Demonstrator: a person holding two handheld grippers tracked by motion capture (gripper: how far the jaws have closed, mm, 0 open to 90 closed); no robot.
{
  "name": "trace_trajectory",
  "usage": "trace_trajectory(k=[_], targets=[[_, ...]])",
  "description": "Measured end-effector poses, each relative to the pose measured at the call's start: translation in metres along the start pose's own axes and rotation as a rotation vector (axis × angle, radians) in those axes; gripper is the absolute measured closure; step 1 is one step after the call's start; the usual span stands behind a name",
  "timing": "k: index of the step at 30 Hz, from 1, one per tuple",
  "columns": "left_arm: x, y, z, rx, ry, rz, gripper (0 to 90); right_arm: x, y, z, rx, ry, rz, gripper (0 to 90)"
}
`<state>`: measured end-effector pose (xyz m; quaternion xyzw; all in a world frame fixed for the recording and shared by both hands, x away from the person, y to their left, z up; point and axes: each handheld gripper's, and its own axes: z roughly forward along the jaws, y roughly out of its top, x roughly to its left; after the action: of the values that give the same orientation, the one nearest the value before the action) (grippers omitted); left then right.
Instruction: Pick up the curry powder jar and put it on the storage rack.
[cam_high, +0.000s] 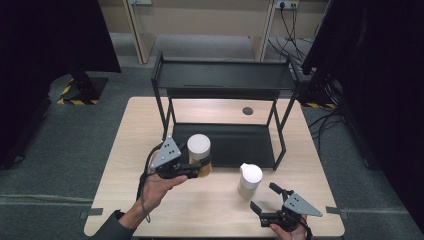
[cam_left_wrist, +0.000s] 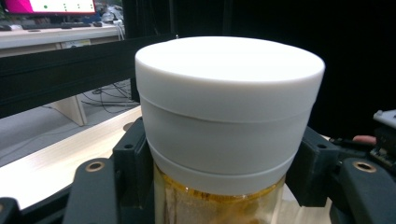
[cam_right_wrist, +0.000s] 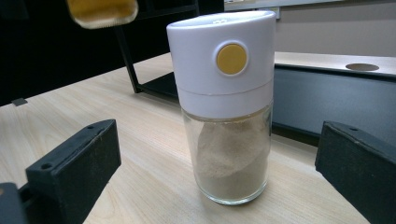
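The jar (cam_high: 199, 154) with the white lid and amber contents sits clamped in our left tool (cam_high: 196, 171), lifted clear of the table (cam_high: 125, 150) in front of the lower shelf of the black rack (cam_high: 225, 80), left of the table's middle. In the left gripper view we see both black jaws pressed against the glass just under the lid, one on each side. Further right, the shaker (cam_high: 249, 181) with a white cap and pale powder stands upright on the table, near the front edge and just in front of the rack's lower shelf. In the right gripper view its cap shows a round yellow button (cam_right_wrist: 231, 59). Our right tool (cam_high: 264, 198) rests near the front right corner, its jaws spread wide and holding nothing, the shaker just ahead of them and untouched.
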<state>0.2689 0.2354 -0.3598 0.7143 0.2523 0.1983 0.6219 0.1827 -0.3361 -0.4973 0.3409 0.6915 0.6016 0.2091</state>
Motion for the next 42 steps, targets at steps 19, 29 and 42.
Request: trace_trajectory(k=[19,29,42], targets=[[0.017,0.061,0.005,-0.001,0.034,0.017,35.3,-0.001,0.000,0.000,0.000,0.004,0.006,0.4],[0.027,0.101,0.001,0.014,0.065,0.014,35.4,-0.001,0.000,0.000,0.000,0.005,0.008,0.4],[0.033,0.145,0.000,0.011,0.100,0.004,35.4,-0.001,-0.001,0.000,0.000,0.006,0.009,0.4]])
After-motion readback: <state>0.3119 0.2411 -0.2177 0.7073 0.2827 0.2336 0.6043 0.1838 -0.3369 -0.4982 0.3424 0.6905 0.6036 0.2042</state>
